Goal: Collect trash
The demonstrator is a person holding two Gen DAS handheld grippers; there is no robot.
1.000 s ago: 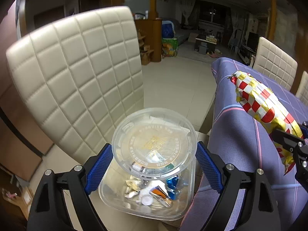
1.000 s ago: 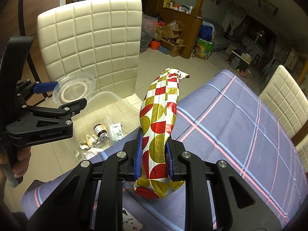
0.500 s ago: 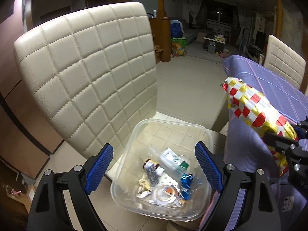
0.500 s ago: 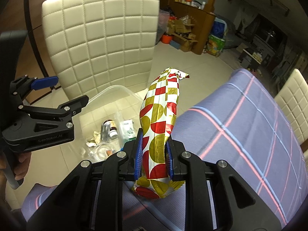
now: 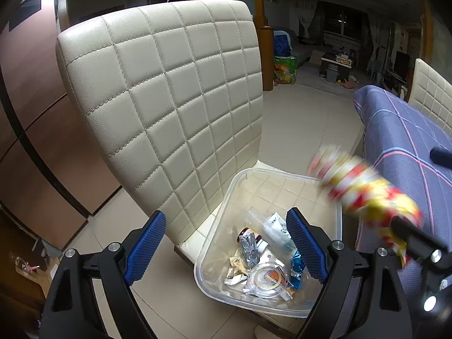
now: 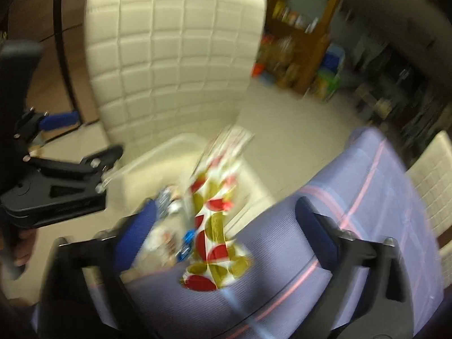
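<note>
— What are your grippers doing right now?

— My right gripper (image 6: 226, 226) is opening; its blue pads stand wide, and the red-and-gold snack wrapper (image 6: 217, 226) sits loose between them, touching neither. A second ago those pads pinched it tight. My left gripper (image 5: 226, 245) is spread wide too and holds nothing — earlier it carried a round clear lid, which is gone from it now.

— Where is the wrapper, then?

— Blurred and tilted, its lower end at the edge of the purple checked tablecloth (image 6: 353, 197), its upper end leaning over the clear plastic bin (image 5: 214, 257). From the left wrist view it shows as a streak just beside the bin's right rim.

— And the bin?

— Squarish, transparent, with rounded corners, standing on the seat of the cream quilted chair (image 5: 169, 107). Inside lie crinkled foil scraps, a blue foil wrapper (image 5: 298, 265), a small bottle and a round clear lid (image 5: 265, 278). Both views sit closer over it than before.
</note>
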